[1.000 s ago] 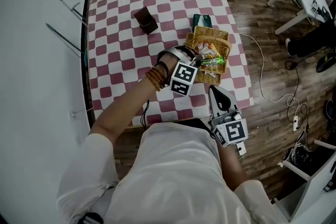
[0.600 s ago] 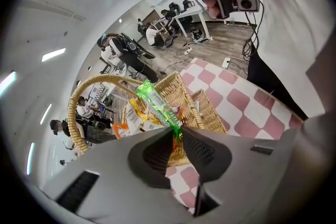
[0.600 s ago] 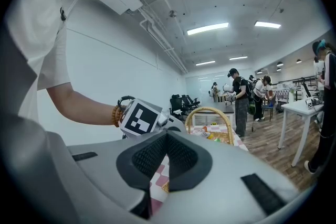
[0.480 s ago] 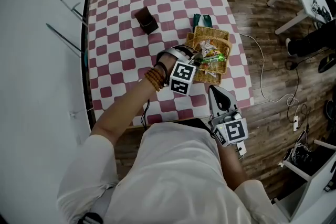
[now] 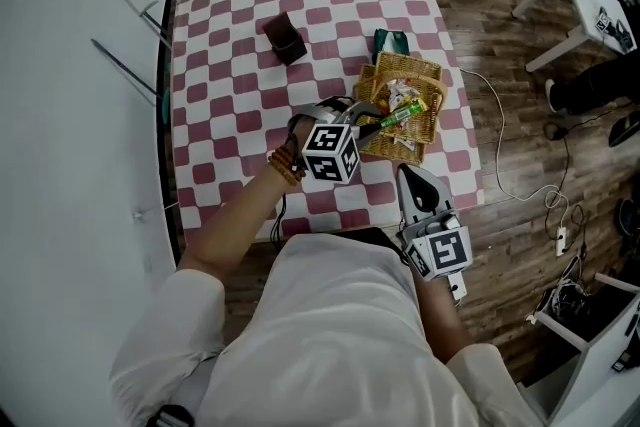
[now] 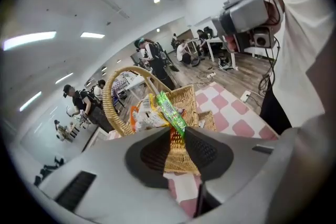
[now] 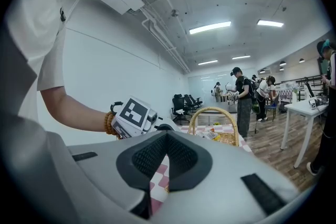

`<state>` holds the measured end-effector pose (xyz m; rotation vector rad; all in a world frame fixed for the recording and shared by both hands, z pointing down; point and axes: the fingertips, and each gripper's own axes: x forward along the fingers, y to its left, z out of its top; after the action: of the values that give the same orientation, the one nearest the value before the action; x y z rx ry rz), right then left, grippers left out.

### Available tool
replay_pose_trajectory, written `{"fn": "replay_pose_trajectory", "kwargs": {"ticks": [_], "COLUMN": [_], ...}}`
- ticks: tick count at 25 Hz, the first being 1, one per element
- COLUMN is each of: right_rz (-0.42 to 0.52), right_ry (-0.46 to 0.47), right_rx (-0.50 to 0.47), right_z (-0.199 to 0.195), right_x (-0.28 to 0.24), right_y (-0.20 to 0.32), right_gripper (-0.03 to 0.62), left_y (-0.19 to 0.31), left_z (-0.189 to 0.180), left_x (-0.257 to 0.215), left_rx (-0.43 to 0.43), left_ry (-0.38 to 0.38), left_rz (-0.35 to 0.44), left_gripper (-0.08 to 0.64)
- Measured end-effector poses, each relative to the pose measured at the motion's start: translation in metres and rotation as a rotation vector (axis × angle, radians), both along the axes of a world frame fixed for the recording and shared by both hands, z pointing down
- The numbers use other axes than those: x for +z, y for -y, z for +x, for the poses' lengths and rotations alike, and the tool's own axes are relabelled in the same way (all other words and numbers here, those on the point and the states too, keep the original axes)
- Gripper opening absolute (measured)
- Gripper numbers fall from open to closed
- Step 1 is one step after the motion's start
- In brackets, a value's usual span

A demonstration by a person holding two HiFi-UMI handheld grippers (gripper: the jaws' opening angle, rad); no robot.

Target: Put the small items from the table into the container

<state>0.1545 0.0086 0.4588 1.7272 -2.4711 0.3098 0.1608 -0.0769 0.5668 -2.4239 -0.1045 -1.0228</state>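
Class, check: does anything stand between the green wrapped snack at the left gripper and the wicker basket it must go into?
Nothing visible does. The green wrapped snack leans over the woven wicker basket's near rim onto the packets inside. Its lower end sits between the left gripper's opening jaws.

1 checked table [image 5: 230,85], 1 handled wicker basket [image 5: 402,148], 1 dark brown box [image 5: 285,39], 1 green packet [image 5: 389,42], 1 long green snack stick [image 5: 394,119]; the basket's other packets defy counting.
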Motion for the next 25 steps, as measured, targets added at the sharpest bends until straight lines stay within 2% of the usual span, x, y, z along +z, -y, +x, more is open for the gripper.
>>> {"fn": "replay_pose_trajectory", "kwargs": {"ticks": [9, 13, 15, 20, 25], "right_rz": [0.01, 0.026, 0.034, 0.055, 0.081], "right_ry": [0.001, -0.002, 0.0, 0.002, 0.006], "right_rx": [-0.035, -0.051, -0.062, -0.102, -0.145], "right_z": [-0.014, -0.021, -0.025, -0.04, -0.056], "right_x": [-0.004, -0.01, -0.015, -0.032, -0.049], "right_y": [0.009, 0.013, 0.015, 0.021, 0.023], "right_gripper": [0.005, 0.005, 0.005, 0.005, 0.005], "left_y": [0.008, -0.003, -0.011, -0.032, -0.047], "left_z": [-0.027, -0.046, -0.055, -0.078, -0.102], "left_x": [-0.044, -0.073, -0.092, -0.139, -0.174], "left_rx": [-0.265, -0.384, -0.423, -0.458, -0.512], "left_ry": [-0.362, -0.547, -0.623, -0.794, -0.877], "left_rz": [-0.227, -0.39, -0.443, -0.51, -0.516], "left_gripper": [0.117, 0.117, 0.117, 0.106, 0.066]}}
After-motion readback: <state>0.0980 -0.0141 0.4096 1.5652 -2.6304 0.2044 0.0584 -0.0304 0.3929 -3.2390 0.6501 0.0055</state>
